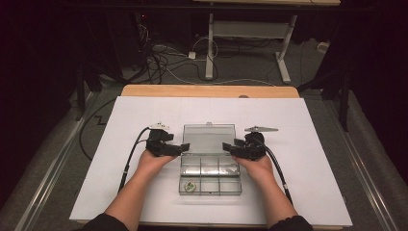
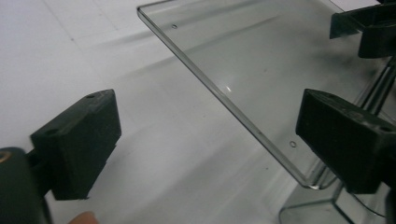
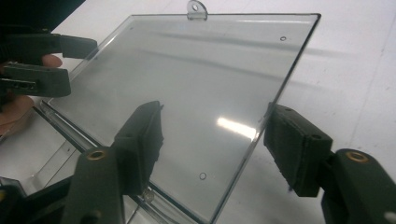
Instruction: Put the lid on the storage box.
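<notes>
Hands (image 1: pixel 153 161) low, each hand-held gripper (image 1: pixel 182 148) agape astride the box lid's (image 1: pixel 209 138) side edges.

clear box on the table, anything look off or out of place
Nothing stands out. The clear box sits square on the white sheet, its lid open and unbroken. One small round item lies in a front compartment. Both tools flank the lid, open.

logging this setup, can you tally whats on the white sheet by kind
clear plastic compartment box with open lid: 1
small round green-and-white item in the box's near left compartment: 1
handheld grippers: 2, left gripper and right gripper
total: 4
</notes>
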Demonstrator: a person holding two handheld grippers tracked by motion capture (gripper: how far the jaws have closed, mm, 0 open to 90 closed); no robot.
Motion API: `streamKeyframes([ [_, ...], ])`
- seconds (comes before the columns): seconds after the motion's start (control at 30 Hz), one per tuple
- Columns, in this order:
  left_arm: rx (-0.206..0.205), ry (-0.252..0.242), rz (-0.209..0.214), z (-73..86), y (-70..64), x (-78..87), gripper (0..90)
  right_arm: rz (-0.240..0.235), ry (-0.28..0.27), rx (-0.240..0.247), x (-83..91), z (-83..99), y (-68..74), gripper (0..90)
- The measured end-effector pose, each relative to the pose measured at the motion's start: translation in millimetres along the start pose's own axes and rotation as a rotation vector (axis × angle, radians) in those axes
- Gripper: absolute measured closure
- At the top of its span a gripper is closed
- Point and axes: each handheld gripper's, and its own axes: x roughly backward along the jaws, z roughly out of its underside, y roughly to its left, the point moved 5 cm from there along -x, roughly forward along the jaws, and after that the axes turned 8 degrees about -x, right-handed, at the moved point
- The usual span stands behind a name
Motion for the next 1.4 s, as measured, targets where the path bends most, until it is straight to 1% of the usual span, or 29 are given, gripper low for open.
streamKeyframes([
  [0.07,-0.006,-0.014,0.013,-1.3,-2.9,-0.3,11.7,0.014,-0.017,0.027,2.2,-0.6,1.4,40.3],
  [0.13,-0.013,-0.023,0.016,-2.6,-5.2,-0.6,14.7,0.026,-0.031,0.05,4.8,-1.3,2.7,42.8],
  [0.2,-0.018,-0.032,0.026,-3.4,-7.3,-0.7,16.7,0.036,-0.043,0.071,7.4,-1.9,3.5,45.3],
  [0.27,-0.032,-0.036,0.038,-4.0,-9.6,-0.2,20.8,0.046,-0.052,0.084,9.6,-2.3,4.3,47.2],
  [0.33,-0.051,-0.045,0.056,-4.9,-13.2,0.7,27.7,0.053,-0.059,0.097,11.4,-2.3,4.8,48.8],
  [0.43,-0.079,-0.057,0.07,-6.2,-18.1,1.8,36.8,0.066,-0.081,0.115,13.4,-1.9,6.3,50.4],
  [0.5,-0.095,-0.062,0.065,-7.0,-21.1,2.7,42.0,0.069,-0.091,0.122,15.0,-1.3,7.1,52.0],
  [0.63,-0.103,-0.072,0.071,-7.9,-23.1,4.9,46.1,0.07,-0.113,0.127,20.3,-1.6,7.7,58.3],
  [0.8,-0.12,-0.085,0.052,-9.8,-25.3,9.5,51.0,0.073,-0.127,0.152,25.8,-1.1,8.3,63.2],
  [0.87,-0.137,-0.099,0.04,-10.4,-26.8,11.8,53.3,0.08,-0.131,0.175,29.1,-1.2,9.0,65.9],
  [0.93,-0.142,-0.104,0.034,-10.6,-27.6,13.1,54.9,0.098,-0.141,0.206,34.5,-1.2,9.2,68.6],
  [0.97,-0.145,-0.105,0.032,-10.6,-27.8,13.4,55.1,0.096,-0.149,0.216,37.9,-1.4,8.9,69.3],
  [1.07,-0.14,-0.116,0.033,-10.5,-28.3,14.6,56.7,0.102,-0.171,0.222,48.5,-1.0,8.0,71.8],
  [1.2,-0.149,-0.125,0.026,-10.9,-29.6,16.7,58.5,0.112,-0.193,0.255,59.6,1.7,10.2,75.4],
  [1.27,-0.154,-0.13,0.022,-11.3,-30.5,18.3,60.0,0.103,-0.198,0.272,62.4,3.6,13.3,77.5],
  [1.3,-0.156,-0.133,0.021,-11.5,-31.1,19.2,60.8,0.094,-0.198,0.273,63.0,4.9,15.2,78.6],
  [1.4,-0.167,-0.147,0.016,-11.4,-33.0,22.1,63.4,0.062,-0.2,0.278,63.7,8.2,20.8,85.9],
])
